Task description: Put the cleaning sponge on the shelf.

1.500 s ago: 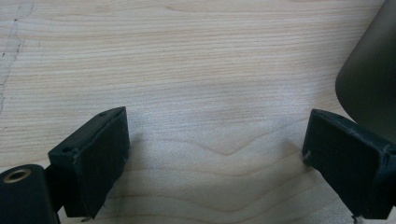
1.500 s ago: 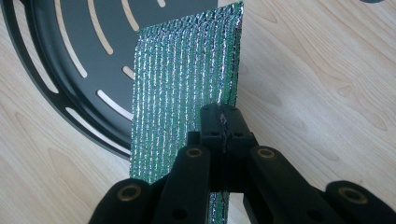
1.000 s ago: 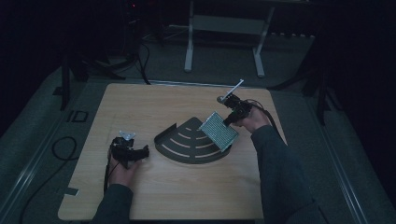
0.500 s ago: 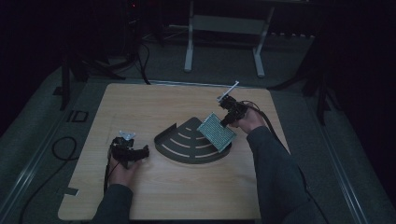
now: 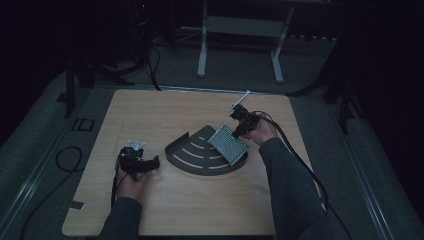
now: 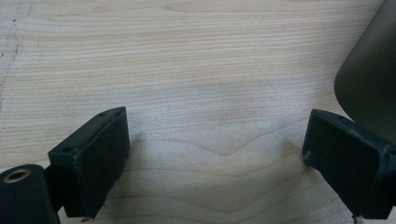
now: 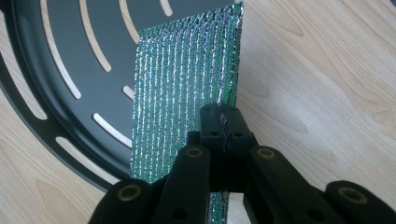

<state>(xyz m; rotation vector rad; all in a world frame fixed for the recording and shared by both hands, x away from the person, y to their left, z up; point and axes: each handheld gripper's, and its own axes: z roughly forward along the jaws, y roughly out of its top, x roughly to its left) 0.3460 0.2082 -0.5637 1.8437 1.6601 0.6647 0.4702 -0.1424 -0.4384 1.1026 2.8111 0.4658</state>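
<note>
Table [image 5: 200, 210]: light wood, in the middle of the high view, dark floor around it.
Tray [image 5: 197, 155]: dark fan-shaped metal piece with curved slots, at the centre of the table; in the right gripper view [image 7: 70, 56] it takes the upper left, wood grain visible through the slots.
Pad [image 5: 228, 144]: rectangular, green with silvery ribbing, just right of frame centre in the high view; it overlaps the tray's right part and looks tilted, its upper corner at the right gripper. In the right gripper view [image 7: 182, 93] it runs from the top centre down to the jaws, partly over the tray, partly over bare wood.
Right gripper [image 7: 223, 122]: jaws closed together on the pad's near edge, no gap between them; in the high view [image 5: 241, 125] it sits right of centre, the hand behind it.
Left gripper [image 6: 215, 158]: jaws spread wide, nothing between them, bare wood below; in the high view [image 5: 150, 162] it is at lower left, pointing toward the tray and near its left edge.
Tray edge in left gripper view [image 6: 369, 79]: dark curved wall at the right, just above the right-hand jaw.
Cables [image 5: 65, 165]: dark loop on the floor at far left.
</note>
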